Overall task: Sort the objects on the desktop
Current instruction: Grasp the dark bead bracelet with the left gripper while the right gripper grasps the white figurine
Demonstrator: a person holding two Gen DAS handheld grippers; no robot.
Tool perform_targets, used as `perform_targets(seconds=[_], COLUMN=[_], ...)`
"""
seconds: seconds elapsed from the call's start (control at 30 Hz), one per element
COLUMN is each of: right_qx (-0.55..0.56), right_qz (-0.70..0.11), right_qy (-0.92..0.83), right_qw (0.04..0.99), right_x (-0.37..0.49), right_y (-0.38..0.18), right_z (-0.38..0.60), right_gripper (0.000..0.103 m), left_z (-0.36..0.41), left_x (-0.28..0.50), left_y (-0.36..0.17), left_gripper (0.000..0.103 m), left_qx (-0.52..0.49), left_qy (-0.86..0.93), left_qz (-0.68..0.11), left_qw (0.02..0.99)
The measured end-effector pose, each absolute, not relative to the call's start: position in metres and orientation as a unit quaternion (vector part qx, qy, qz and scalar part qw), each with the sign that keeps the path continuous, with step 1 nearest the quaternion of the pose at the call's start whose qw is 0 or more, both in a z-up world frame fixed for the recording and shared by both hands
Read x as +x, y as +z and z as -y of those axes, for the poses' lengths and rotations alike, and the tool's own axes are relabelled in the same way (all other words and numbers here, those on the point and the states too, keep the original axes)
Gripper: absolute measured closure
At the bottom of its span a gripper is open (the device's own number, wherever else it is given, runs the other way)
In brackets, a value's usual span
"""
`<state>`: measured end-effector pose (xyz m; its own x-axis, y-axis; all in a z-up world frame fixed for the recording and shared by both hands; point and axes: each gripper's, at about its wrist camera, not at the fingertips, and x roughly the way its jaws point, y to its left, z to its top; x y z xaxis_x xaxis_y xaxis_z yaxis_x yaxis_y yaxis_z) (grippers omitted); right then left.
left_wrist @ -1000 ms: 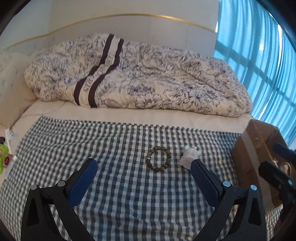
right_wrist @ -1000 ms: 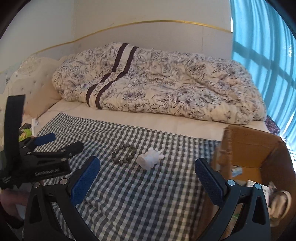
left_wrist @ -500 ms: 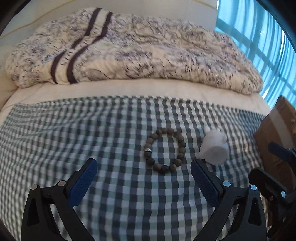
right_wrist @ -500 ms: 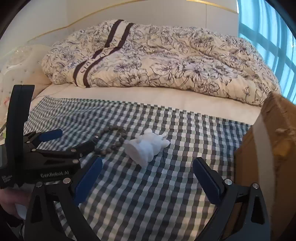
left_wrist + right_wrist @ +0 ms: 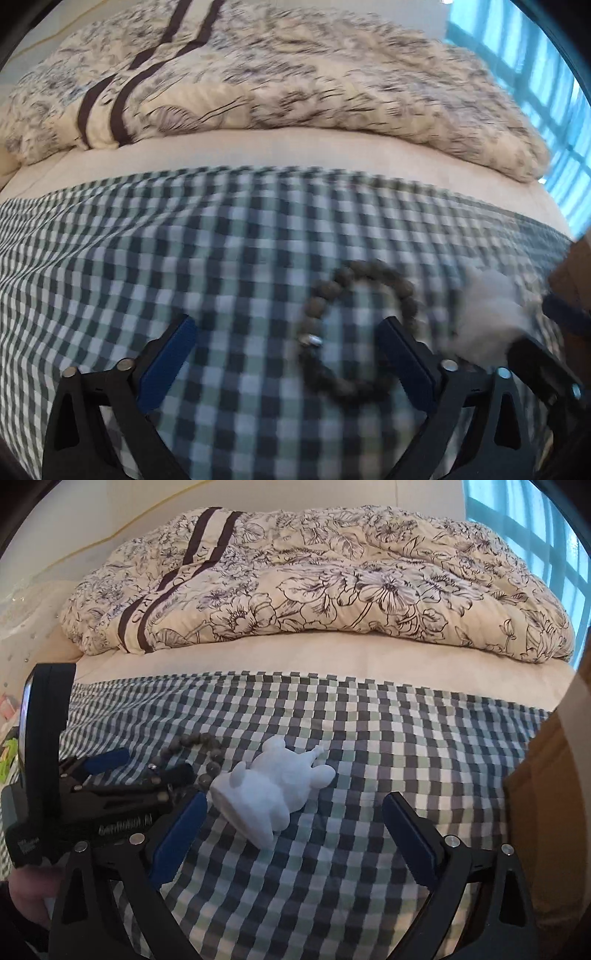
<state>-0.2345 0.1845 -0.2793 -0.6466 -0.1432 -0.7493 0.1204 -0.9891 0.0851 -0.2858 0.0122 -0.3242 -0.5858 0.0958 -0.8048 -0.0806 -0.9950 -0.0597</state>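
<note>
- Blue-padded, my left gripper [image 5: 284,354] gapes wide over the checked cloth [image 5: 184,258]; the bracelet [image 5: 354,328] lies by its right finger.
- My right gripper [image 5: 295,834] is spread too, holding nothing; the white figurine [image 5: 273,790] lies tipped between its fingers.
- I see a cardboard box [image 5: 546,794] at right and a quilt [image 5: 332,576] beyond.

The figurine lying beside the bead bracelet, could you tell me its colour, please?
Plain white all over; the figurine shows best in the right wrist view.

A floral quilt [image 5: 317,579] with dark stripes is heaped on the bed [image 5: 332,657]. A checked cloth [image 5: 369,746] is spread in front. Blue curtains [image 5: 535,528] are seen at right.
</note>
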Motion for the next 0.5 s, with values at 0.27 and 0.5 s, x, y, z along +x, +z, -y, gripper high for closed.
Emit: perform_targets(seconds=[0.27,0.5], right_qx=[0.422,0.430], right_qz=[0.014,-0.008], right_qy=[-0.903,-0.900], right_qw=[0.077,0.066], right_x=[-0.250,-0.258], right_y=[-0.292,-0.304], right_z=[-0.171,-0.161], right_gripper=[0.007,0.034], left_z=[-0.010,-0.004], left_x=[-0.276,-0.264], left_y=[-0.317,-0.309], left_gripper=[0.090,0.092], left_qx=[-0.432,-0.421], left_qy=[0.899,0.903], left_qz=[0.014,0.022], left_qw=[0.076,0.083])
